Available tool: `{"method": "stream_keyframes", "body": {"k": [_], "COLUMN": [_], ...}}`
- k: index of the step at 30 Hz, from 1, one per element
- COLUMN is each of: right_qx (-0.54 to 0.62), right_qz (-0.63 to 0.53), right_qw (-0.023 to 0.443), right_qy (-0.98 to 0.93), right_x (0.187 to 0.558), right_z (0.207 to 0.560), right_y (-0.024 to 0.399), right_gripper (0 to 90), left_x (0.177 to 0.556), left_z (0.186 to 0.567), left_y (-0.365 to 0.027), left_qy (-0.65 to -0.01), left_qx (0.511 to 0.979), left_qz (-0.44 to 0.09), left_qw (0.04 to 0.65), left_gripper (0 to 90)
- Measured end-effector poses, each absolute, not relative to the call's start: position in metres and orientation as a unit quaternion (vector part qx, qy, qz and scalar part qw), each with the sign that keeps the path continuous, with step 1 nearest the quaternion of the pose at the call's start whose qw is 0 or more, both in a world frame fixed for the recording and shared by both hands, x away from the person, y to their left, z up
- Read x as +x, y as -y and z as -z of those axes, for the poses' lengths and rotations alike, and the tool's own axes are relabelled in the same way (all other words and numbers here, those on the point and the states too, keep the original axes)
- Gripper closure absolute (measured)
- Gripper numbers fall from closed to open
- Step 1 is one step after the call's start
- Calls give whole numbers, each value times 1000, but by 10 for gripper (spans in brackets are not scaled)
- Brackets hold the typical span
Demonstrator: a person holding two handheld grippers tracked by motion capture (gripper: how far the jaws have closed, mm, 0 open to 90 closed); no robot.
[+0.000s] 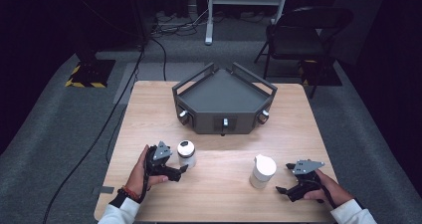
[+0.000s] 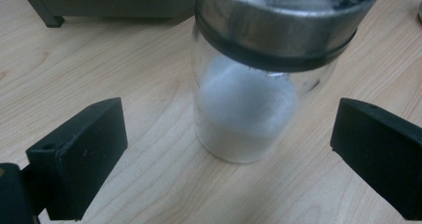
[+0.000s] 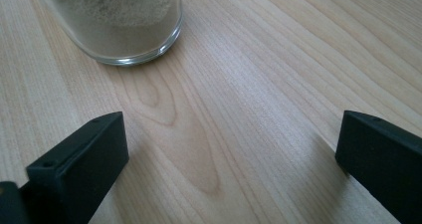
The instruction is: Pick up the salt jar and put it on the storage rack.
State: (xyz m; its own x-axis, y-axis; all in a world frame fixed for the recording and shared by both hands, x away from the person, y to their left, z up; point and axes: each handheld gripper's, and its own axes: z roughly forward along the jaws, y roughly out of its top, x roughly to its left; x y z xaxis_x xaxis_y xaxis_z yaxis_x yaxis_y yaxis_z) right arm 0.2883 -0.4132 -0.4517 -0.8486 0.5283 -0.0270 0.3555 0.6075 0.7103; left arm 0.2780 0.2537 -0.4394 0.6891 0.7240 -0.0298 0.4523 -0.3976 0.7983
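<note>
Fingers (image 2: 79, 157) of left gripper (image 2: 226, 152) apart, upright shaker (image 2: 246, 114) just ahead between them; right gripper (image 3: 229, 159) apart, jar (image 3: 124, 20) ahead-left.

text: none legible | labels: none | numbers: none

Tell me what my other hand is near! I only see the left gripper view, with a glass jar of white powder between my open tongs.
Observer: Your right tongs are open and point at a white-topped jar, just to its right, not touching it.
Operator: Is there stuff in that one too?
Observer: Yes. The right gripper view shows beige powder through its glass wall.
Operator: What's the dark thing behind my jar?
Observer: A grey tray with angled sides and raised rails, standing at the far middle of the table.
</note>
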Motion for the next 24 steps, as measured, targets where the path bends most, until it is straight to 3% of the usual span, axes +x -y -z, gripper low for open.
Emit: {"method": "stream_keyframes", "body": {"k": [24], "right_qx": [248], "right_qz": [-367], "right_qw": [118], "right_qy": [-889], "right_x": [288], "right_z": [452], "right_y": [413], "right_gripper": [0], "left_x": [299], "left_z": [444], "left_y": [-245], "left_qy": [-358], "left_qx": [804], "left_qz": [-148], "left_qw": [452], "left_gripper": [38]}}
